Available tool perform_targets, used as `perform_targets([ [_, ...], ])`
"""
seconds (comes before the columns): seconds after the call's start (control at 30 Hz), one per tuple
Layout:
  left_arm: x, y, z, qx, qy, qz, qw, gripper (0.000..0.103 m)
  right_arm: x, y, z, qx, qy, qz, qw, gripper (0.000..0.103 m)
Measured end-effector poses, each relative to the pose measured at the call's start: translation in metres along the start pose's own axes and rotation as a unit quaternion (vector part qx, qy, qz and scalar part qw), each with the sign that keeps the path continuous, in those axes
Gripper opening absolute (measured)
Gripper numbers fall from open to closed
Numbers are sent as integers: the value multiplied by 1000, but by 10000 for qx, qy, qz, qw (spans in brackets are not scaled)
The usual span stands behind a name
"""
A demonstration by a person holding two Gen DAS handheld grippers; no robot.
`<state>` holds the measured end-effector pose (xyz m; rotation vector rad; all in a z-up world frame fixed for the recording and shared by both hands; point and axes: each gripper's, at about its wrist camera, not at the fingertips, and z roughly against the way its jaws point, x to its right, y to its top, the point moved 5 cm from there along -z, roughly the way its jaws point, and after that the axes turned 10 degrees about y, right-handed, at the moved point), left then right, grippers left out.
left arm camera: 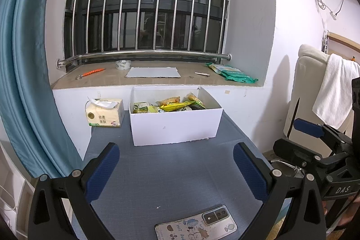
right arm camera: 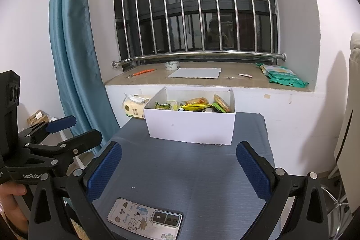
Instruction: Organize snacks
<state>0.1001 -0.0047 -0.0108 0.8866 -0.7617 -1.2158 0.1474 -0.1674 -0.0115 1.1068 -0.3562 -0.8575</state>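
Observation:
A white cardboard box (left arm camera: 175, 125) (right arm camera: 191, 125) stands at the far end of the grey-blue table, filled with several snack packets (left arm camera: 172, 104) (right arm camera: 195, 105) in yellow and green wrappers. My left gripper (left arm camera: 176, 160) is open over the bare tabletop in front of the box, nothing between its blue pads. My right gripper (right arm camera: 180, 160) is open too, at about the same distance from the box. In the left wrist view the right gripper (left arm camera: 299, 138) shows at the right edge; in the right wrist view the left gripper (right arm camera: 74, 129) shows at the left, held by a hand.
A phone (left arm camera: 196, 223) (right arm camera: 145, 219) in a cartoon case lies face down near the table's front edge. A tissue pack (left arm camera: 104, 111) (right arm camera: 135, 106) sits left of the box. The windowsill holds tape (left arm camera: 123, 64), a grey board (left arm camera: 153, 72) and a green bag (left arm camera: 231, 73). A towel-draped chair (left arm camera: 324, 91) stands right.

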Motion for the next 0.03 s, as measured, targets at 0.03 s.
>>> perform_targets([
  [0.03, 0, 0, -1, -19, -23, 5, 10000, 103, 0, 0, 0, 2, 4, -1, 10000, 103],
])
